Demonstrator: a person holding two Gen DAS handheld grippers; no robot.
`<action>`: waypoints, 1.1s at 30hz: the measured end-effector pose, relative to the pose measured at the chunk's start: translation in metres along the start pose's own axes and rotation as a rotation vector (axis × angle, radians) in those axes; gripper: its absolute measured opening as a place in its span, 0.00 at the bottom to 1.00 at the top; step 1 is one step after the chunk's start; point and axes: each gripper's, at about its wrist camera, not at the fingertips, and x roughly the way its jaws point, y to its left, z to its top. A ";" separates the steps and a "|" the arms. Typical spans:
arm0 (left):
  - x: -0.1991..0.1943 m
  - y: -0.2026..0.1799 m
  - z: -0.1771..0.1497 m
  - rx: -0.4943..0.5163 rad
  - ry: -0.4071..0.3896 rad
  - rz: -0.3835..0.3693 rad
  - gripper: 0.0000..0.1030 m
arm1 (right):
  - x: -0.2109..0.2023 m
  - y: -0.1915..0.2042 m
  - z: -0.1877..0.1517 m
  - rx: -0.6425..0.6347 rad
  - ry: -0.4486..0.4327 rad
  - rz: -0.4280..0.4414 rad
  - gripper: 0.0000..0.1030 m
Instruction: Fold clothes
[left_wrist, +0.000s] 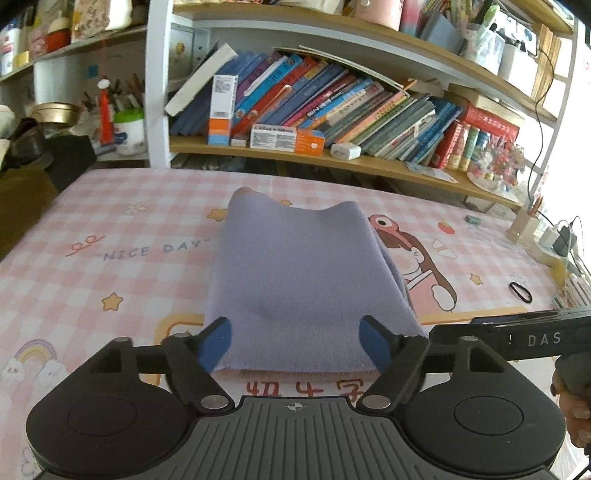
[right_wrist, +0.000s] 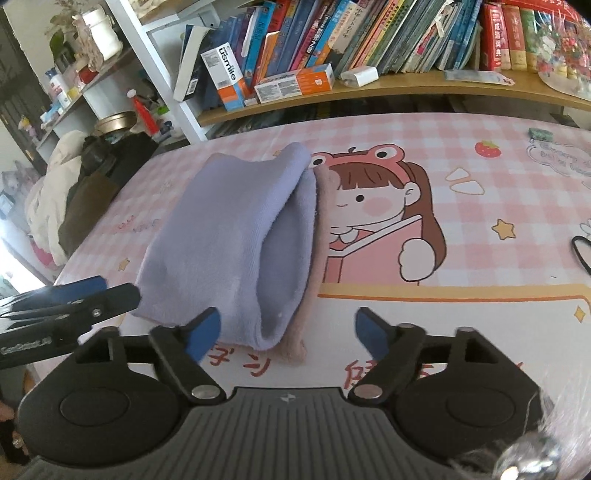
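At twelve o'clock from both grippers, a folded lilac garment (left_wrist: 306, 280) lies flat on the pink checked surface (left_wrist: 110, 258). Left gripper (left_wrist: 297, 345) and right gripper (right_wrist: 284, 332) hover at its near edge — jaws spread, grasping nothing. Bookshelf (left_wrist: 332, 155) beyond.

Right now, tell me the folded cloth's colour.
Folded cloth: lilac over a pink layer, clearest in right wrist view.

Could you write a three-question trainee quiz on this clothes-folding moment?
1. True or false: the left hand-held gripper is clamped on the lilac garment.
2. What lies under the garment in the right wrist view? A) pink layer B) book C) black hair tie
3. Which words are printed on the tablecloth left of the garment?

Key: 1 false, jaws open, nothing pinched. 2 A. 3 NICE DAY.
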 end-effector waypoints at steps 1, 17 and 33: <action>-0.001 0.000 -0.001 -0.003 0.003 0.007 0.80 | 0.000 -0.001 -0.001 0.002 0.004 -0.003 0.83; 0.034 0.054 0.026 -0.051 0.065 0.006 0.85 | 0.022 -0.038 0.008 0.341 0.042 0.036 0.84; 0.104 0.092 0.044 -0.147 0.205 -0.173 0.85 | 0.064 -0.033 0.028 0.439 0.035 0.087 0.86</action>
